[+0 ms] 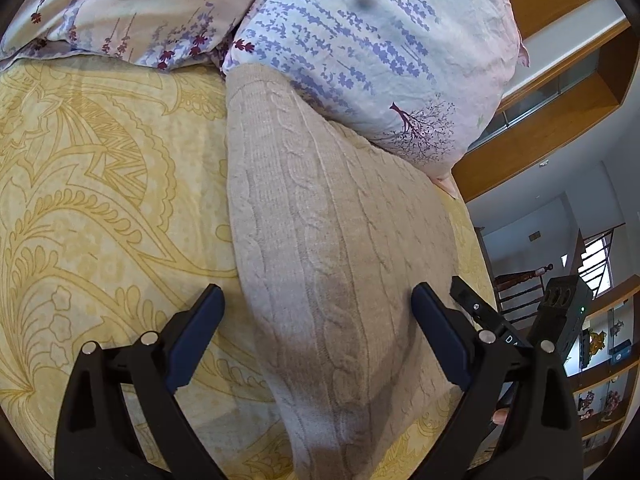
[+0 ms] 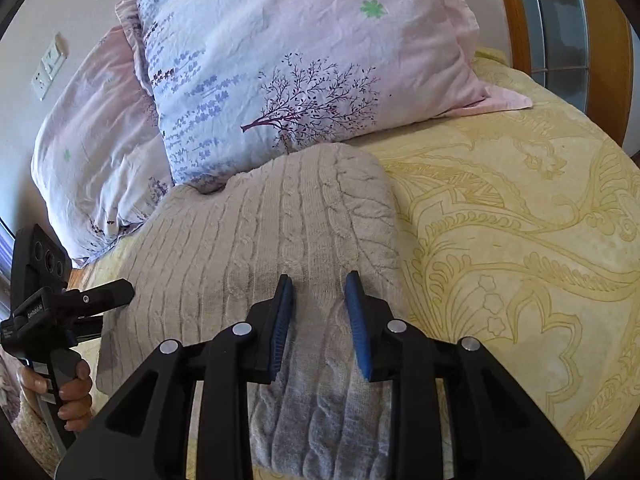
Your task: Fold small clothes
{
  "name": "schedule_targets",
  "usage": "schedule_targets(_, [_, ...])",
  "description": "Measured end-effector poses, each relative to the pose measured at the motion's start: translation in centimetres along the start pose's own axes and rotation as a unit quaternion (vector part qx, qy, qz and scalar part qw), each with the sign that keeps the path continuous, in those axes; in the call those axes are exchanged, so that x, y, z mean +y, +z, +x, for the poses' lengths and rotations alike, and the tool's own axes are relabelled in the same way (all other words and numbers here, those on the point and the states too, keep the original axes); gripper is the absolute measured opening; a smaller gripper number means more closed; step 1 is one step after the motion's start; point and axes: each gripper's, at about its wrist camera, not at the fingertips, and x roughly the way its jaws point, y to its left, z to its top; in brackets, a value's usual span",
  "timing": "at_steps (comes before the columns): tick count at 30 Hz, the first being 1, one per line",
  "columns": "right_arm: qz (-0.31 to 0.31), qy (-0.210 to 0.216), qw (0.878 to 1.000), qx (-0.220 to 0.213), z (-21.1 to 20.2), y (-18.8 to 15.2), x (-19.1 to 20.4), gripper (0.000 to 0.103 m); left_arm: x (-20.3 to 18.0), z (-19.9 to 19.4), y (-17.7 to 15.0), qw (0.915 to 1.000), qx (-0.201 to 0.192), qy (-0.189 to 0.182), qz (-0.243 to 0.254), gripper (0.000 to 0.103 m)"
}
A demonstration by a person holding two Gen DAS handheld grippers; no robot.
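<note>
A beige cable-knit sweater (image 1: 320, 200) lies folded on the yellow patterned bedspread (image 1: 100, 200), its far end against a pillow. My left gripper (image 1: 317, 289) stands wide open just above the sweater's near part, one finger on each side and nothing pinched. In the right wrist view the same sweater (image 2: 280, 220) fills the middle. My right gripper (image 2: 319, 278) hovers over its near end with the blue pads (image 2: 280, 320) a little apart; the knit lies beneath them, not pressed between them. A person's hand (image 2: 72, 392) holds the left gripper's handle at the lower left.
Two floral pillows (image 2: 300, 60) (image 2: 92, 140) rest at the head of the bed, touching the sweater's far edge. A wooden headboard (image 2: 516, 12) stands behind. Bedspread (image 2: 520, 240) stretches to the right. Wooden shelving (image 1: 560, 120) and a room beyond show past the bed's edge.
</note>
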Motion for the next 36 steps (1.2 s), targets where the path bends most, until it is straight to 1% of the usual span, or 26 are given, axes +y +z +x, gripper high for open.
schedule_targets(3, [0.013, 0.010, 1.000, -0.003, 0.3, 0.0, -0.6, 0.030, -0.3, 0.2, -0.2, 0.9999, -0.005, 0.003, 0.008, 0.094])
schedule_targets(5, [0.014, 0.011, 1.000, 0.002, 0.1, 0.2, -0.5, 0.030, -0.4, 0.3, 0.0, 1.0000, -0.003, 0.003, 0.008, 0.094])
schedule_targets(7, [0.025, 0.025, 0.999, 0.011, -0.4, 0.8, -0.6, 0.034, 0.0, 0.3, 0.1, 0.9998, 0.006, -0.018, -0.010, 0.094])
schedule_targets(8, [0.043, 0.048, 0.998, 0.014, -0.9, 1.3, -1.0, 0.046, 0.3, 0.3, 0.2, 0.9993, 0.009, -0.030, -0.020, 0.094])
schedule_targets(9, [0.056, 0.063, 0.996, 0.013, -1.2, 1.6, -1.4, 0.061, 0.7, 0.2, 0.3, 0.9985, 0.012, -0.041, -0.032, 0.094])
schedule_targets(10, [0.071, 0.075, 0.995, 0.008, -1.5, 2.0, -1.8, 0.068, 1.1, 0.2, 0.5, 0.9978, 0.013, -0.050, -0.042, 0.094])
schedule_targets(11, [0.082, 0.080, 0.993, 0.001, -1.8, 2.5, -2.3, 0.078, 1.4, 0.1, 0.7, 0.9969, 0.014, -0.058, -0.051, 0.094])
schedule_targets(12, [0.092, 0.078, 0.993, 0.001, -2.0, 3.0, -2.9, 0.083, 1.7, 0.1, 0.8, 0.9961, 0.015, -0.066, -0.057, 0.094])
schedule_targets(13, [0.099, 0.077, 0.992, 0.009, -1.8, 3.4, -3.3, 0.083, 1.9, 0.1, 0.9, 0.9951, 0.017, -0.074, -0.063, 0.094])
schedule_targets(14, [0.110, 0.077, 0.991, 0.022, -1.4, 3.8, -3.8, 0.083, 2.0, 0.1, 1.0, 0.9940, 0.019, -0.083, -0.069, 0.094])
schedule_targets(15, [0.126, 0.082, 0.988, 0.044, -0.5, 4.2, -4.6, 0.083, 2.3, 0.2, 1.1, 0.9922, 0.022, -0.096, -0.076, 0.094])
schedule_targets(17, [0.146, 0.093, 0.982, 0.070, 0.6, 4.6, -5.4, 0.083, 2.4, 0.3, 1.2, 0.9899, 0.026, -0.112, -0.082, 0.094])
schedule_targets(18, [0.161, 0.100, 0.978, 0.089, 1.5, 4.8, -5.8, 0.083, 2.4, 0.4, 1.3, 0.9893, 0.027, -0.116, -0.084, 0.094])
schedule_targets(20, [0.168, 0.113, 0.974, 0.104, 2.4, 4.8, -6.0, 0.083, 2.4, 0.5, 1.5, 0.9892, 0.028, -0.117, -0.084, 0.094])
schedule_targets(22, [0.165, 0.121, 0.972, 0.116, 3.2, 4.9, -6.0, 0.083, 2.3, 0.6, 1.6, 0.9894, 0.028, -0.115, -0.085, 0.091])
schedule_targets(26, [0.154, 0.149, 0.966, 0.142, 4.6, 4.9, -5.5, 0.075, 2.5, 0.9, 1.8, 0.9906, 0.033, -0.102, -0.086, 0.077])
schedule_targets(27, [0.148, 0.157, 0.966, 0.144, 5.0, 4.8, -5.3, 0.074, 2.7, 1.0, 1.9, 0.9907, 0.034, -0.099, -0.087, 0.073])
schedule_targets(29, [0.142, 0.174, 0.964, 0.143, 5.3, 4.8, -5.1, 0.073, 3.0, 1.0, 1.9, 0.9904, 0.035, -0.100, -0.090, 0.069])
schedule_targets(30, [0.148, 0.193, 0.958, 0.150, 5.7, 4.5, -5.1, 0.066, 3.1, 1.0, 1.9, 0.9900, 0.035, -0.101, -0.092, 0.067])
schedule_targets(31, [0.149, 0.197, 0.957, 0.152, 6.0, 4.4, -5.0, 0.061, 3.2, 1.1, 1.9, 0.9897, 0.036, -0.103, -0.093, 0.066])
schedule_targets(32, [0.142, 0.199, 0.958, 0.149, 6.0, 4.3, -4.8, 0.056, 3.3, 1.1, 1.9, 0.9896, 0.036, -0.104, -0.093, 0.063])
schedule_targets(33, [0.142, 0.206, 0.957, 0.149, 6.1, 4.2, -4.8, 0.051, 3.4, 1.2, 1.9, 0.9890, 0.035, -0.107, -0.096, 0.059])
schedule_targets(34, [0.151, 0.219, 0.951, 0.155, 6.4, 3.9, -4.9, 0.046, 3.5, 1.2, 1.8, 0.9882, 0.034, -0.111, -0.099, 0.057])
schedule_targets(35, [0.163, 0.231, 0.947, 0.156, 6.6, 3.7, -5.1, 0.038, 3.7, 1.2, 1.8, 0.9871, 0.031, -0.116, -0.105, 0.051])
schedule_targets(36, [0.167, 0.238, 0.945, 0.148, 6.4, 3.4, -5.2, 0.035, 3.8, 1.0, 1.7, 0.9862, 0.027, -0.123, -0.108, 0.045])
